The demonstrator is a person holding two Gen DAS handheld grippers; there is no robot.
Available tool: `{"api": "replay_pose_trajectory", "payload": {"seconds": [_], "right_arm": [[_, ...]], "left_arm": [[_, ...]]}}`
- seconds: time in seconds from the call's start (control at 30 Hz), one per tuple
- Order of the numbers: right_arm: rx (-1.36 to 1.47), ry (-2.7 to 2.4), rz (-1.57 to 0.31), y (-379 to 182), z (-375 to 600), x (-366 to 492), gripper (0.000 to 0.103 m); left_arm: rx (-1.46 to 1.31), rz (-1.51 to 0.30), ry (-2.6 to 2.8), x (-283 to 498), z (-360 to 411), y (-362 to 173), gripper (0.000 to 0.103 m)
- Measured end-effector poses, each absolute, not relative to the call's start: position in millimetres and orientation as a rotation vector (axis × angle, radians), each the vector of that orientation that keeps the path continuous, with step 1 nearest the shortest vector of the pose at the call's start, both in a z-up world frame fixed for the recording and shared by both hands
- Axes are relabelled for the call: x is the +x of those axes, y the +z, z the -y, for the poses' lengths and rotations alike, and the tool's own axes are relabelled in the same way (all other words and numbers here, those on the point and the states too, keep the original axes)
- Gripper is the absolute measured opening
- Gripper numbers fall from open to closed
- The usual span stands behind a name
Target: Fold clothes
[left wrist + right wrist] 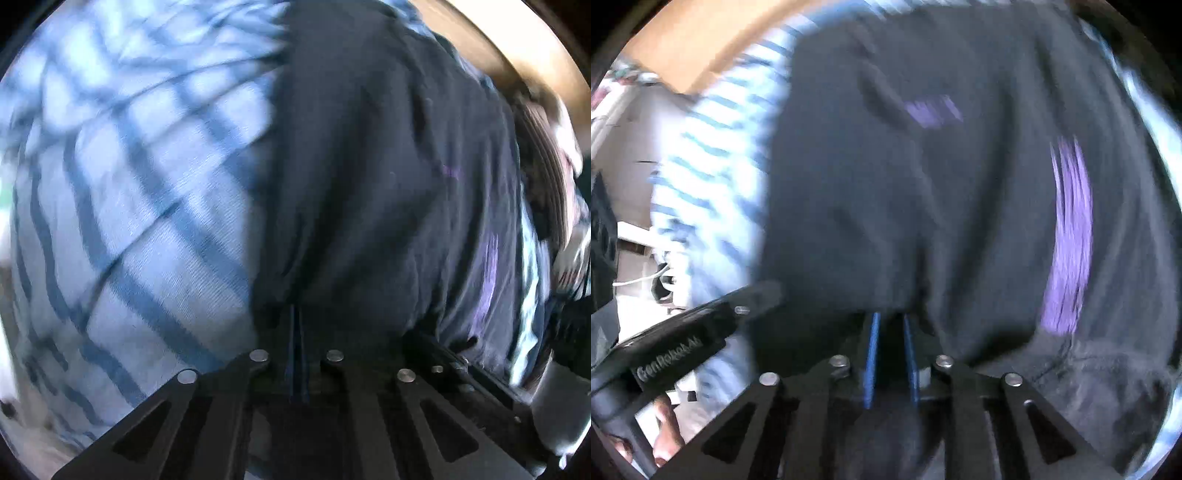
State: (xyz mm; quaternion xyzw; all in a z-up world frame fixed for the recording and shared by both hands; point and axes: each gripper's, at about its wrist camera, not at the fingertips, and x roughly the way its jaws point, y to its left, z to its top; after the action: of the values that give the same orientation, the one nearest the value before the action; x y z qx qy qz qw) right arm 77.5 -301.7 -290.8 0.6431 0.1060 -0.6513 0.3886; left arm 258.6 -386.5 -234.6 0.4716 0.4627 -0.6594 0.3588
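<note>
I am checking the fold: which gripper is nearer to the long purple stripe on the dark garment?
Right. The right gripper, shut on the dark garment, has the purple stripe close beside it. In the left view, the left gripper pinches the same garment with the stripe farther off.

Both the left tool and right tool point steeply down, apparently clamped.

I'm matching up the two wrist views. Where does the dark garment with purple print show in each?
Left wrist: the dark garment fills the centre and right, purple marks at right.
Right wrist: it fills centre and right, purple stripe at right.
Shared landmark: the blue-striped white cloth, left of it in both.
</note>
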Motion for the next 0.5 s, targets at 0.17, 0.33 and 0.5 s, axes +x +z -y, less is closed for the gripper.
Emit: {"api": "replay_pose_trajectory", "payload": {"seconds": [0.17, 0.33, 0.5], "right_arm": [[1.521, -1.689, -0.198, -254.8, 282.9, 86.9, 0.013], [1.626, -1.640, -0.251, -277.0, 271.4, 84.3, 0.000], [1.492, -1.717, -0.127, -222.8, 233.4, 94.9, 0.010]], "left_arm": [[1.184, -1.158, -1.774, 261.4, 362.4, -207.5, 0.004], [1.162, -1.171, -1.741, 268.9, 350.7, -201.5, 0.004], [1.087, -1.189, -1.830, 268.7, 321.9, -168.4, 0.004]]}}
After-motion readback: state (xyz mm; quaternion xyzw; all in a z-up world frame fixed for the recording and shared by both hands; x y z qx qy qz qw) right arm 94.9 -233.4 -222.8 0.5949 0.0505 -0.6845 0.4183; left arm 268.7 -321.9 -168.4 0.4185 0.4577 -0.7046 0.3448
